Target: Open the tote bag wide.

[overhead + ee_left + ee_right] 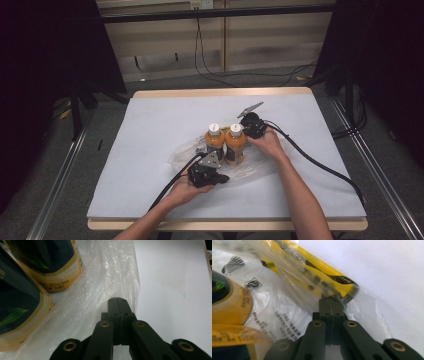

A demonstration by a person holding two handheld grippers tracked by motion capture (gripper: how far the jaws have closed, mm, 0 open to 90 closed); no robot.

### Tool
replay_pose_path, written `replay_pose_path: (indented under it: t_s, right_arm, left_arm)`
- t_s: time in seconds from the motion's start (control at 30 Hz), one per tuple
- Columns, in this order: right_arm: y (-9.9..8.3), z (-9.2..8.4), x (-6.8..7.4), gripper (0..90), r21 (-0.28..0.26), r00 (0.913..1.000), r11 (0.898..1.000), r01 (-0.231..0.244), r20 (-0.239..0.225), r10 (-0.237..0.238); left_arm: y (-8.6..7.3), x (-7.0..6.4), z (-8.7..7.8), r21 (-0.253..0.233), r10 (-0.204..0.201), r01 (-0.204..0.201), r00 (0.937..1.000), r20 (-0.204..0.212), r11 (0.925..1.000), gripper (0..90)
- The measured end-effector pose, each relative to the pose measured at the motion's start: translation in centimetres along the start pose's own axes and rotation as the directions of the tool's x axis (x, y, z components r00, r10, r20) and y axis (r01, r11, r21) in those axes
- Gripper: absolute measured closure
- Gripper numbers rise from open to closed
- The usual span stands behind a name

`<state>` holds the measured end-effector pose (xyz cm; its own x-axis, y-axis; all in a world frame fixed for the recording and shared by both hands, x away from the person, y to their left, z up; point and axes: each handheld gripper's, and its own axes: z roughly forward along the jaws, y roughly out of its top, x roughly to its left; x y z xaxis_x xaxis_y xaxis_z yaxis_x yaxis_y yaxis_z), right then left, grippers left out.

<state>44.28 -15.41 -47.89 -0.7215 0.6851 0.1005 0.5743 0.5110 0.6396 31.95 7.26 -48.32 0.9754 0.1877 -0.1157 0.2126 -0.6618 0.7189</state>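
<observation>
Two orange bottles (225, 142) stand mid-table on a clear plastic bag (260, 167). Left gripper (117, 300) & right gripper (329, 299) both clenched on bag film, at opp. sides of the bottles.

Two orange bottles (226, 142), white caps, dark green leaf-print labels; clear bag (105, 282), black print; yellow-black packet (322, 272); white desk (150, 130); black claws.
</observation>
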Motion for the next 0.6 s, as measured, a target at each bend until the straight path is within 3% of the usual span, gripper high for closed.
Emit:
replay_pose_path:
  t_s: [0.27,0.43,0.5,0.6]
  right_arm:
    - [0.5,0.4,-0.5,90.0,-0.004,0.9995,1.000,-0.027,0.017,0.027]
    - [0.9,0.7,-0.7,90.0,-0.002,0.9992,1.000,-0.013,0.039,0.013]
    - [1.0,0.8,-0.8,90.0,-0.005,0.9987,1.000,-0.025,0.045,0.026]
    - [1.2,1.0,-1.1,90.0,-0.015,0.9982,1.000,-0.027,0.053,0.028]
  left_arm:
    - [-0.1,-0.7,-0.2,0.012,0.026,-0.026,0.9996,0.015,0.9996,90.0]
    - [-0.2,-0.8,-0.3,0.013,0.023,-0.024,0.9994,0.025,0.9996,90.0]
    - [-0.4,-0.9,-0.2,-0.010,0.003,-0.003,0.9993,0.037,0.9999,90.0]
    - [-0.4,-1.2,-0.5,0.020,0.034,-0.035,0.9985,0.044,0.9992,90.0]
